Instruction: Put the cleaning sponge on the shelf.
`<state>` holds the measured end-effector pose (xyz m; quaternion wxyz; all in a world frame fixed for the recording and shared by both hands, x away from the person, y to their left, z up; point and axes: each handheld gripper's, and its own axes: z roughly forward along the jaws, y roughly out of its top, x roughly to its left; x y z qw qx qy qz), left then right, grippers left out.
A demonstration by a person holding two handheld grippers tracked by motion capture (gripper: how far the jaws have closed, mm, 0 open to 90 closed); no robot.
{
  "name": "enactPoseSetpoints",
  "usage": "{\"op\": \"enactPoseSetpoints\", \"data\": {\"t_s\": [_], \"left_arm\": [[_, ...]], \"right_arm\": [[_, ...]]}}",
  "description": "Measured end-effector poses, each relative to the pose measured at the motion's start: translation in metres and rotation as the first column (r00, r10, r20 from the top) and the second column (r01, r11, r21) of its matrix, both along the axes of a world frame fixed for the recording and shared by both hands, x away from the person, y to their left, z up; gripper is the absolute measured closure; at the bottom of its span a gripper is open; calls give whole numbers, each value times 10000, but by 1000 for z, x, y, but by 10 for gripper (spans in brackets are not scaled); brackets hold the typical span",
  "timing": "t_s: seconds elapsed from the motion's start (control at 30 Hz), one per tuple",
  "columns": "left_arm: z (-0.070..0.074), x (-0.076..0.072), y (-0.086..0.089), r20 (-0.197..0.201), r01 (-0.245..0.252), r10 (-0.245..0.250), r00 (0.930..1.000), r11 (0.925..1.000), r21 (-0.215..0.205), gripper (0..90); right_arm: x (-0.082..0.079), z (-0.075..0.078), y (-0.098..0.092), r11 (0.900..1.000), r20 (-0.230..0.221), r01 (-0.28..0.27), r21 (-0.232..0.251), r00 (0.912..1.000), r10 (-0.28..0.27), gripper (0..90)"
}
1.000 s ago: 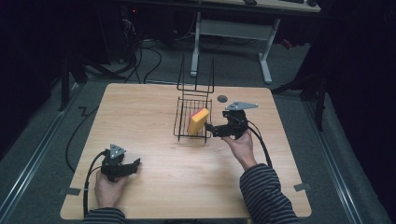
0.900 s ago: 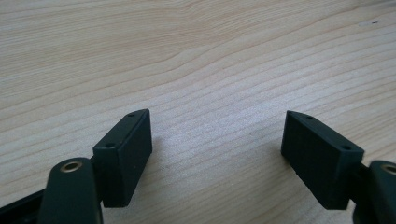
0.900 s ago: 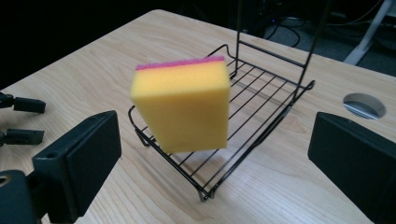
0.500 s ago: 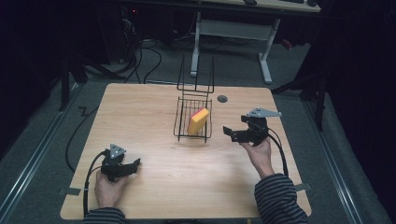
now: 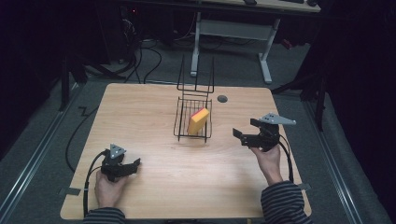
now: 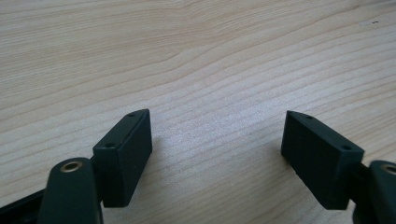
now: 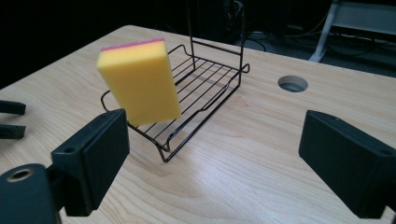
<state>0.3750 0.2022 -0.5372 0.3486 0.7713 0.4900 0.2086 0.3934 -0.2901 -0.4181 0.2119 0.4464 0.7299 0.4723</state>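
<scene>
Two grippers are working over one wooden table (image 5: 163, 196), each in one hand of a person whose two striped sleeves are coming in from the near edge.

Nearest, at about seven o'clock on the tabletop, the left gripper (image 5: 135, 164) is sitting low in the left hand (image 5: 108, 190), its black cable looping off toward the table's near-left corner. In the left gripper view its two jaws are standing wide apart over bare wood grain, with nothing between them.

Farther in, at about four o'clock, the right gripper (image 5: 239, 136) is being held in the right hand (image 5: 267, 159), well apart from the rack and pointing toward nine o'clock, with its grey three-cornered plate on top. Its jaws have just been closing, yet in the right gripper view they are standing open, with only tabletop in the gap and nothing gripped.

Beyond that, just past the table's middle toward twelve o'clock, one black wire rack (image 5: 183, 122) is standing on the wood. One yellow sponge (image 5: 198, 121) with a pink top face is resting inside it, leaning tilted against the rack's near-right corner. In the right gripper view the sponge (image 7: 139, 83) is standing nearly on end, at about eleven o'clock from the jaws and touching neither.

Farthest, at about one o'clock beside the rack, one round cable hole (image 5: 222, 98) is showing in the tabletop.
</scene>
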Motion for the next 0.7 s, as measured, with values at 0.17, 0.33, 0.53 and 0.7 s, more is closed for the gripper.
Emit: {"op": "enactPoseSetpoints", "data": {"t_s": [0.17, 0.33, 0.53, 0.7], "left_arm": [[0, 0, 0, -1, 0, 0, 10000, 10000, -5, 250], [0, 0, 0, 1, 0, 0, 10000, 10000, 9, 250], [0, 0, 0, 2, 1, -1, 10000, 10000, 17, 250], [0, 0, 0, 2, 2, -2, 10000, 10000, 16, 250]], "right_arm": [[-9, -10, -11, 9996, -231, 273, 39, 9994, -272, 93], [-16, -15, -19, 9991, -252, 416, 100, 9988, -413, 95], [-24, -21, -26, 9979, -283, 616, 181, 9977, -611, 100], [-29, -30, -33, 9962, -414, 811, 308, 9960, -798, 109]]}}
